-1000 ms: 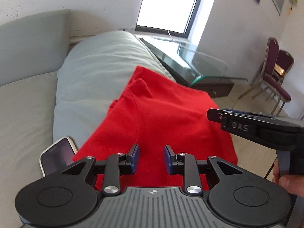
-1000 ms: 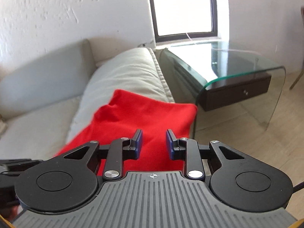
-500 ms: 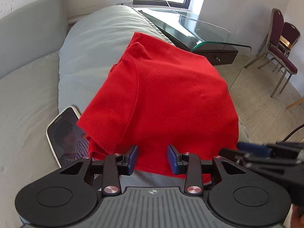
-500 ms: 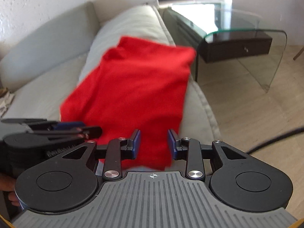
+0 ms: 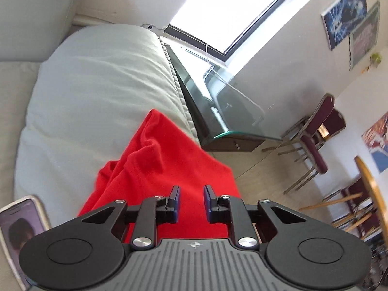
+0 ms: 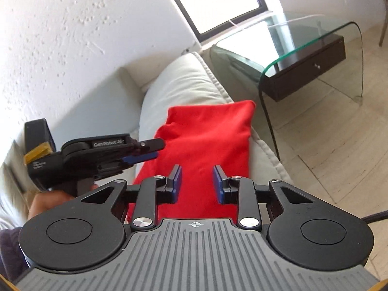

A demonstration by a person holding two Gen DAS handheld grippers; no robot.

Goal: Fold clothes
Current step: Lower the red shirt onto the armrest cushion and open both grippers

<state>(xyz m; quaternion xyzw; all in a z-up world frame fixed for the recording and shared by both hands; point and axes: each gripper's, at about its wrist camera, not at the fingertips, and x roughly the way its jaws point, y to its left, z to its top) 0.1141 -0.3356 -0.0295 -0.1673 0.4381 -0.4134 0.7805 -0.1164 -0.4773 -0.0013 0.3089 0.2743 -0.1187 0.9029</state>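
Observation:
A red garment (image 5: 167,169) lies folded over the pale sofa arm (image 5: 97,84); its left edge is bunched in creases. My left gripper (image 5: 191,201) hovers over its near part, jaws closing, with nothing between the pads. In the right wrist view the red garment (image 6: 206,133) is a neat rectangle. My right gripper (image 6: 197,181) hangs above its near end, jaws closing slightly around empty air. The left gripper (image 6: 143,150) reaches in from the left beside the cloth's left edge, held by a hand (image 6: 48,198).
A phone (image 5: 21,230) with a lit screen lies on the sofa seat, left of the garment. A glass side table (image 6: 303,41) with a dark drawer stands just past the sofa arm. Purple chairs (image 5: 315,140) and a wooden table (image 5: 373,194) are further right.
Both cameras have risen, tilted up from the garment and rolled. The left jaws have narrowed. The right gripper has left the left wrist view. The garment lies unmoved.

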